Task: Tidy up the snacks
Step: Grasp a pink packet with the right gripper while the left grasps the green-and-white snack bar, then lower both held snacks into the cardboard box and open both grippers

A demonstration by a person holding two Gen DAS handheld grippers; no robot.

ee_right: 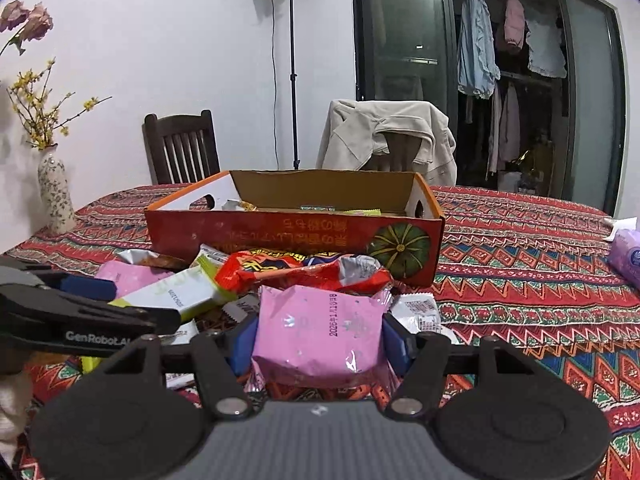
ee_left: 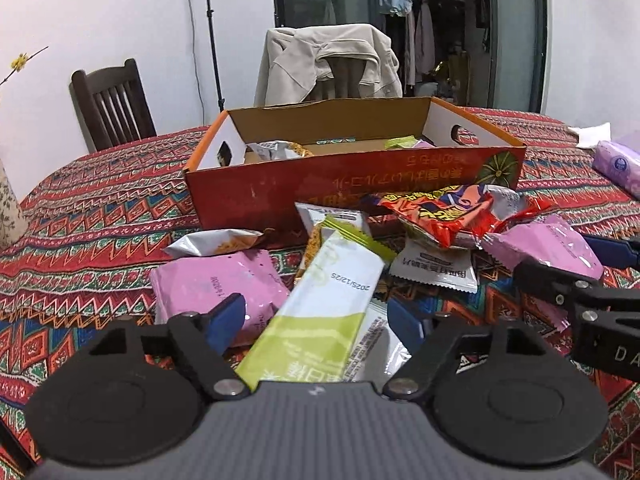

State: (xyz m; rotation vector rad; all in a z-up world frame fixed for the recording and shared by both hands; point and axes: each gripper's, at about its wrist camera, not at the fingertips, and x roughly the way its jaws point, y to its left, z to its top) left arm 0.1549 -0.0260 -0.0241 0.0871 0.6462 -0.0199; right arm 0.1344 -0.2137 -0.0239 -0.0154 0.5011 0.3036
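Note:
An open red cardboard box stands on the table with a few snacks inside. A pile of snack packets lies in front of it. My left gripper is open around a green-and-white packet, whose near end lies between the blue pads without touching them. My right gripper has its blue pads against both sides of a pink packet. A red packet and another pink packet lie in the pile. The right gripper also shows in the left wrist view.
A patterned red tablecloth covers the table. A purple tissue pack lies at the right edge. A flowered vase stands far left. Two chairs, one draped with a beige jacket, stand behind the table.

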